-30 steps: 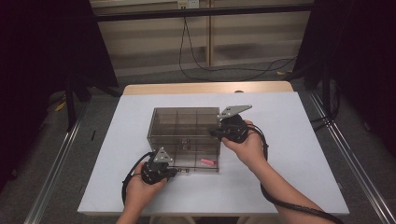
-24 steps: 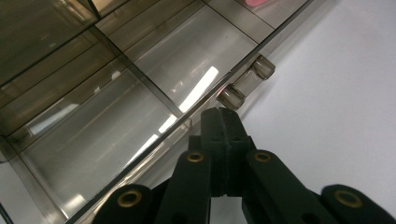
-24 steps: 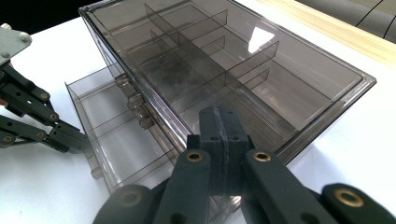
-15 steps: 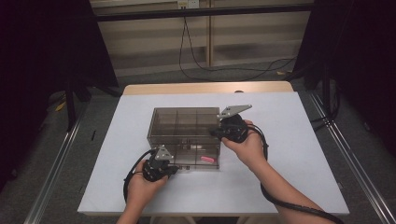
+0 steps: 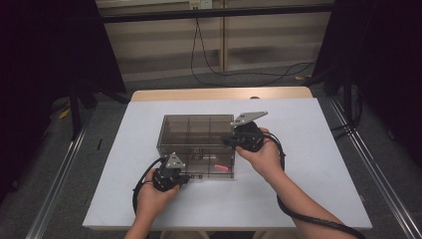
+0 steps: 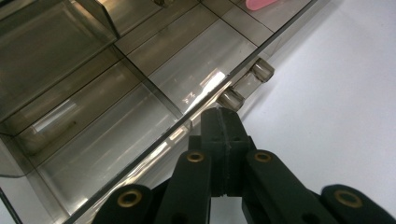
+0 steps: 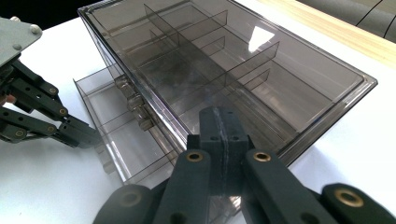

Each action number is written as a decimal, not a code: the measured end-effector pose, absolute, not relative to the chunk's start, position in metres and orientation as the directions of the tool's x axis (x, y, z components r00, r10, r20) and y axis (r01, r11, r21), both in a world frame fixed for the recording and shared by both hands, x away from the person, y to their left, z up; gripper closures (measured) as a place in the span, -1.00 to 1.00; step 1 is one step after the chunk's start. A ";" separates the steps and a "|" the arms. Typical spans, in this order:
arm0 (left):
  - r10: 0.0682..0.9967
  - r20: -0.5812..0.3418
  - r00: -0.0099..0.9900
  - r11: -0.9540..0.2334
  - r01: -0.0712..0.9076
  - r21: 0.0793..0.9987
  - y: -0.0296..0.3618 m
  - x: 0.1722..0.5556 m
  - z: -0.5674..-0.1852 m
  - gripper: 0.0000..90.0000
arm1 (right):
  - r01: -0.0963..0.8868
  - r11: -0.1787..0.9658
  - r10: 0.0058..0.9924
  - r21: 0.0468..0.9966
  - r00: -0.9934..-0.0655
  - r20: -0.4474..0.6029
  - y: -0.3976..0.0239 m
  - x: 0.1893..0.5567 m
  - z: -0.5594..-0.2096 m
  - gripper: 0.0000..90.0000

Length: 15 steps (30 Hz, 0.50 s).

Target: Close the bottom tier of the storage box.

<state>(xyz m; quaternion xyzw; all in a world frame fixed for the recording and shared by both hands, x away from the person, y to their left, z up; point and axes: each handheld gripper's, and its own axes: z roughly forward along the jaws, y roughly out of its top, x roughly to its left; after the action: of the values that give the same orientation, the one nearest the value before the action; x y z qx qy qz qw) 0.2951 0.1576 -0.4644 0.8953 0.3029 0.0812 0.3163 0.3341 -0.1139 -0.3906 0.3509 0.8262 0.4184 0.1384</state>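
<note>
At the bottom left of the high view, the left gripper (image 5: 185, 178) sat in the person's left hand (image 5: 152, 196) with its jaws closed on nothing, the tips at the lower edge of a smoky transparent organizer box (image 5: 199, 127). In the left gripper view those closed jaws met just beside a small clear handle (image 6: 246, 84) on the box's front edge; whether they touched it could not be told. A pink item (image 5: 223, 168) lay in the compartment at the box's lower right. Toward the centre right, the right gripper (image 5: 230, 140) was held in the right hand (image 5: 263, 157), jaws likewise shut and empty, the tips over the right side of the box. The box stood near the middle of the white counter (image 5: 318, 164), its dividers forming a grid of compartments. In the right gripper view a clear drawer (image 7: 116, 135) stood pulled out from the box's side.
</note>
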 end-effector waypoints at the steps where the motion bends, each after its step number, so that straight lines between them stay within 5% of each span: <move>1: 0.601 -0.052 0.798 -0.609 0.499 0.617 0.157 0.295 -0.465 1.00 | 0.464 0.403 0.696 0.789 -0.715 0.064 -0.114 0.334 -0.391 1.00; 15: 0.608 -0.046 0.793 -0.604 0.499 0.621 0.155 0.298 -0.465 1.00 | 0.467 0.407 0.698 0.785 -0.714 0.063 -0.113 0.335 -0.390 1.00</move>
<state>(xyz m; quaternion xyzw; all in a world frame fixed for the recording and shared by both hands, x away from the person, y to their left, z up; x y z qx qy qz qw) 0.2982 0.1552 -0.4648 0.8914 0.3106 0.0852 0.3187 0.3346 -0.1129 -0.3902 0.3520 0.8271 0.4157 0.1389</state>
